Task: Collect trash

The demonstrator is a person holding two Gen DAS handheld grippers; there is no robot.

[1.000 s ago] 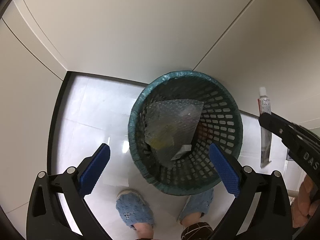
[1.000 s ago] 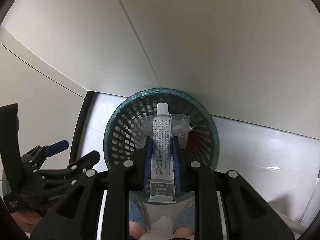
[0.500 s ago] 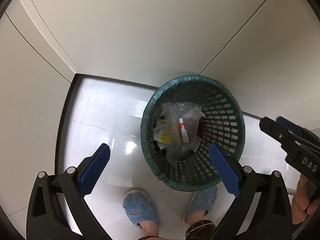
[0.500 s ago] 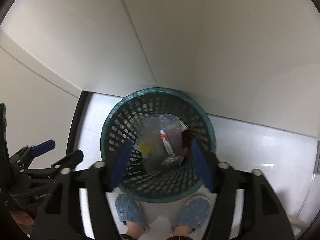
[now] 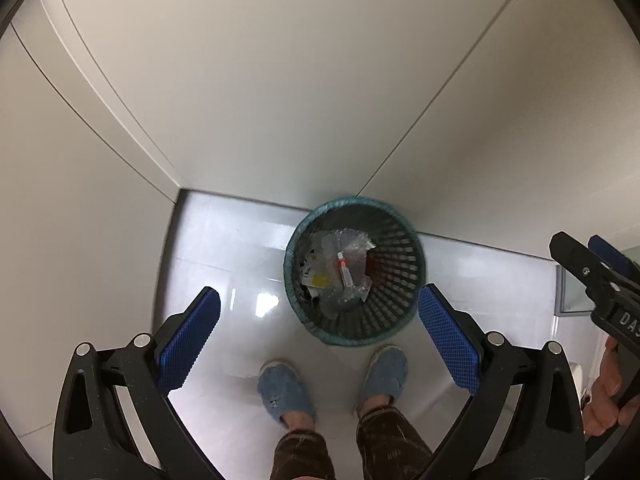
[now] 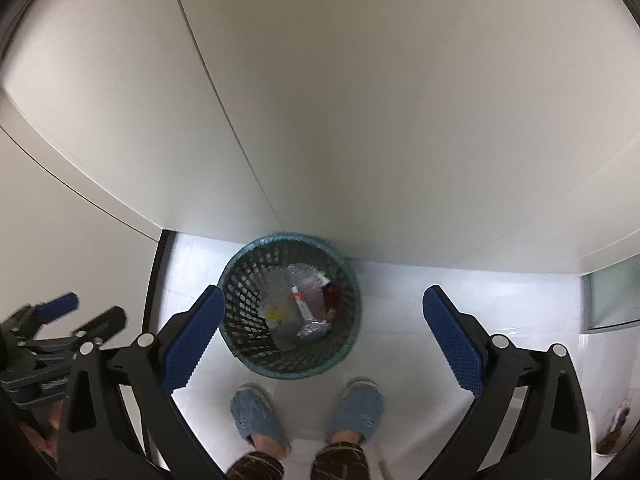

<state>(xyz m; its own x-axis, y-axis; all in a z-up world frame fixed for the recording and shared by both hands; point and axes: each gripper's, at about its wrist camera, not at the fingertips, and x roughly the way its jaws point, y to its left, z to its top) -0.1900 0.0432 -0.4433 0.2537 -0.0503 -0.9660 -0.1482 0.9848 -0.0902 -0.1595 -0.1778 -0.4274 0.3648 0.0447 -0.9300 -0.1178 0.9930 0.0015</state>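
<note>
A teal mesh trash basket (image 5: 400, 312) stands on the white tiled floor against the wall; it also shows in the right wrist view (image 6: 248, 344). Inside lie a white tube with a red band (image 5: 345, 270) (image 6: 302, 306), clear bubble wrap (image 5: 352, 246) and yellow-marked wrappers (image 5: 318, 280). My left gripper (image 5: 318, 340) is open and empty, high above the basket. My right gripper (image 6: 320, 338) is open and empty, also high above it. The right gripper shows at the right edge of the left wrist view (image 5: 592, 268).
Beige wall panels (image 5: 280, 100) rise behind the basket. The person's feet in blue slippers (image 5: 286, 394) (image 5: 386, 370) stand just in front of it. A glass panel edge (image 6: 612, 300) is at the right.
The right gripper opened and dropped the white tube into the basket. Both grippers then rose well away from the basket, which looks smaller now.
</note>
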